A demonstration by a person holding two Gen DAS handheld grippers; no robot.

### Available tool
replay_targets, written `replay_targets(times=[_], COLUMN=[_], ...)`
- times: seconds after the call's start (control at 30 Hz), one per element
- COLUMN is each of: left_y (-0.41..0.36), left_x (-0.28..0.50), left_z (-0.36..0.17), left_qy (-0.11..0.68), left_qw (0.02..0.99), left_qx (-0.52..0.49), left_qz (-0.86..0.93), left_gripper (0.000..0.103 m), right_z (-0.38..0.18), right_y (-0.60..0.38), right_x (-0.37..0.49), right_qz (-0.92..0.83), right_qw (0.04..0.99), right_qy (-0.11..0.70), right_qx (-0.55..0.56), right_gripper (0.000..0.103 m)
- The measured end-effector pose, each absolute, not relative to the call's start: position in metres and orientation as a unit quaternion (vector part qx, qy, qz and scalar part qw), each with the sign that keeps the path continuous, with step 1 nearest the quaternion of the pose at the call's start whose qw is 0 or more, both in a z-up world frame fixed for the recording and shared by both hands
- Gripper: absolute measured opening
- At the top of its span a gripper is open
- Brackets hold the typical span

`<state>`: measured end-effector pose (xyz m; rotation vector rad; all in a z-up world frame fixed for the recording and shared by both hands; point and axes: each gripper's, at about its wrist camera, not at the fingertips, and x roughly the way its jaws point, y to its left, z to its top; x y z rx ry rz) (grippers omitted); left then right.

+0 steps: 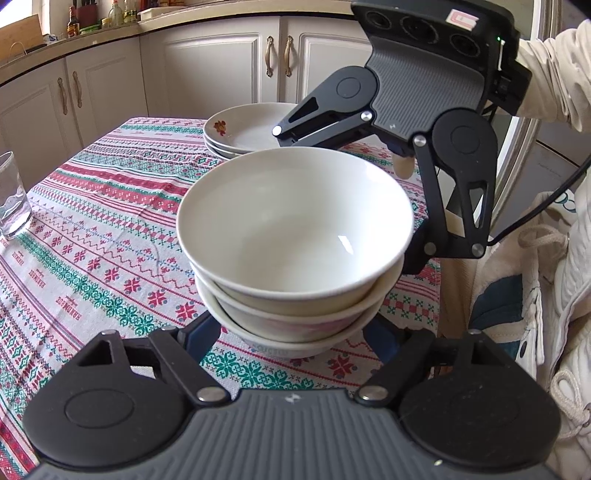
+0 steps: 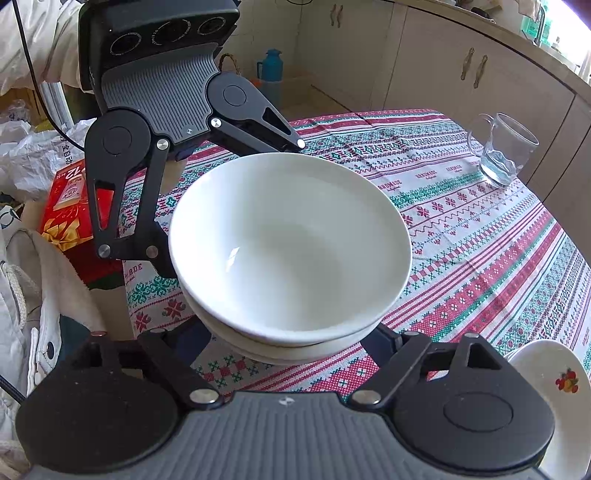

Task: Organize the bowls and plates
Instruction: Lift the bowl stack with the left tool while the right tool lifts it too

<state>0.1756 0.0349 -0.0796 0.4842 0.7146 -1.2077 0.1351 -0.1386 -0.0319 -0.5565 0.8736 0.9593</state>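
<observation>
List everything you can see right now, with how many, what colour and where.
bowls: three, white, nested in one stack mid-table
plates: about three, white with a flower motif, stacked behind the bowls
glass mug: one, clear, a little water inside, near the table edge
tablecloth: one, white with red and green patterned bands, covering the table
cabinets: several doors, cream, along the wall
bottles: several, mixed colours, on the counter
red box: one, beside the table
flask: one, blue, on the floor beyond the table
left gripper: one, black, fingers either side of the stack's base
right gripper: one, black, flanking the stack from the opposite side
sleeve: cream, behind the right gripper
</observation>
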Motion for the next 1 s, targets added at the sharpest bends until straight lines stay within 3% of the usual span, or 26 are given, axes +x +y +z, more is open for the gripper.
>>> replay_targets(times=[1.0], left_y=[0.0302], left_x=[0.1735], left_z=[-0.0762], left_qy=[0.340], left_qw=[0.738], left_qx=[0.216], left_qz=[-0.541], left_gripper=[0.083], right_z=[-0.0313], right_y=[-0.1352], right_x=[0.1381], right_qz=[0.449], right_qw=[0.750], right_qy=[0.409], right_qx=[-0.263], right_gripper=[0.092])
